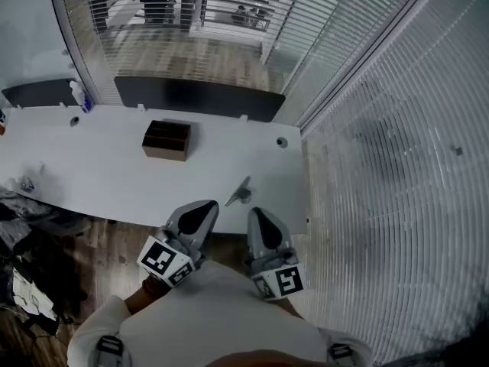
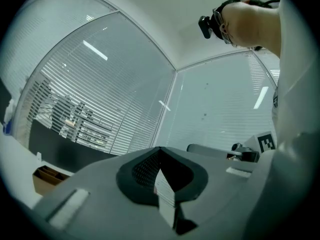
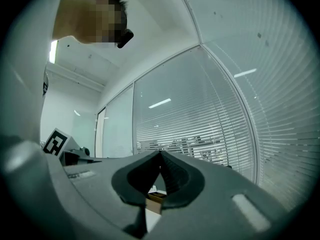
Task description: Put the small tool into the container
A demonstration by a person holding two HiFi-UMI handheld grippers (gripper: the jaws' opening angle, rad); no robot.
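The small tool [image 1: 239, 193] lies flat on the white table [image 1: 114, 170], close to the near edge and toward the right end. Its long axis runs on a diagonal: the slim end points up and to the right, toward the far window wall, and the broader end sits lower left, toward the person. It looks grey and metallic, but it is too small to tell the kind.

The container [image 1: 166, 140] stands well apart from it, further back and to the left. It is a brown, boxy, open-topped holder with dark slots inside. In the right gripper view a corner of the container [image 3: 156, 196] peeks through the gap under the jaw tips.

The left gripper [image 1: 209, 206] hovers just short of the table edge, below and left of the tool. Its ribbed dark jaws are pressed tip to tip with nothing between them [image 2: 160, 149]. The right gripper [image 1: 253, 213] hangs beside it, below the tool, and its jaws also meet at a point, empty [image 3: 160, 153].

Each gripper carries a marker cube [image 1: 164, 260] with black-and-white square patterns; no lettering can be read. Smooth grey shells surround the jaws.

Slatted blinds [image 1: 397, 167] cover the glass walls, and a dark panel [image 1: 199, 98] runs along the table's far side.
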